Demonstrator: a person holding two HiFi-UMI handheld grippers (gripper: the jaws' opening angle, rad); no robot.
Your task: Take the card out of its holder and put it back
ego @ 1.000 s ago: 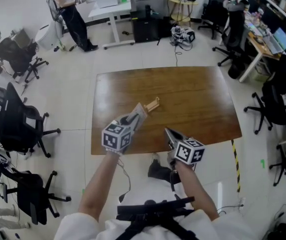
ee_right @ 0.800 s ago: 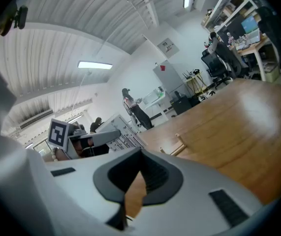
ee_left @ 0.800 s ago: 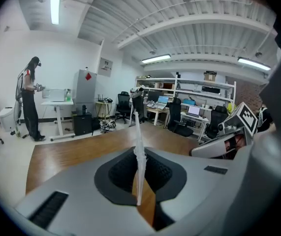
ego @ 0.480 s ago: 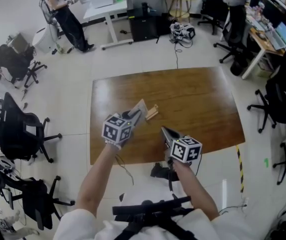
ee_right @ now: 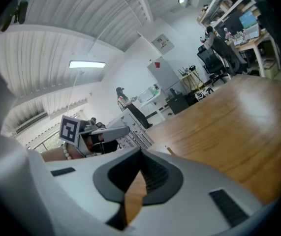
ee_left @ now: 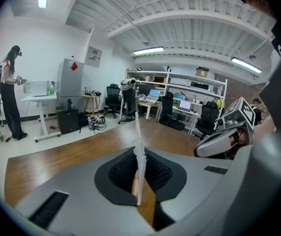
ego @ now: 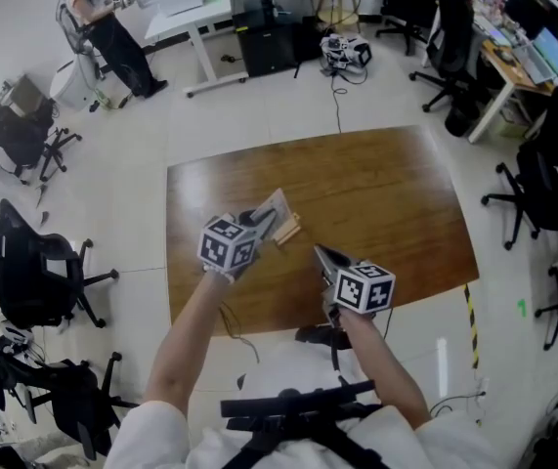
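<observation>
My left gripper [ego: 262, 223] is shut on a thin pale card [ego: 275, 207] and holds it up over the brown wooden table [ego: 386, 193]. In the left gripper view the card [ee_left: 138, 146] stands edge-on, pinched between the black pads. The small light wooden card holder [ego: 289, 229] lies on the table just right of the left gripper's tip, close under the card. My right gripper [ego: 319, 253] hovers near the table's front edge, right of the holder, shut with nothing in it [ee_right: 140, 154]. Each gripper shows in the other's view.
Black office chairs [ego: 24, 262] stand on the floor to the left, with more chairs and desks [ego: 513, 57] at the right. A person [ego: 98, 27] stands by a white desk at the far left. The table's near edge [ego: 259, 322] is just in front of me.
The head view has shifted. My left gripper with the card now sits closer over the holder than a second ago. The right gripper keeps about the same place.
</observation>
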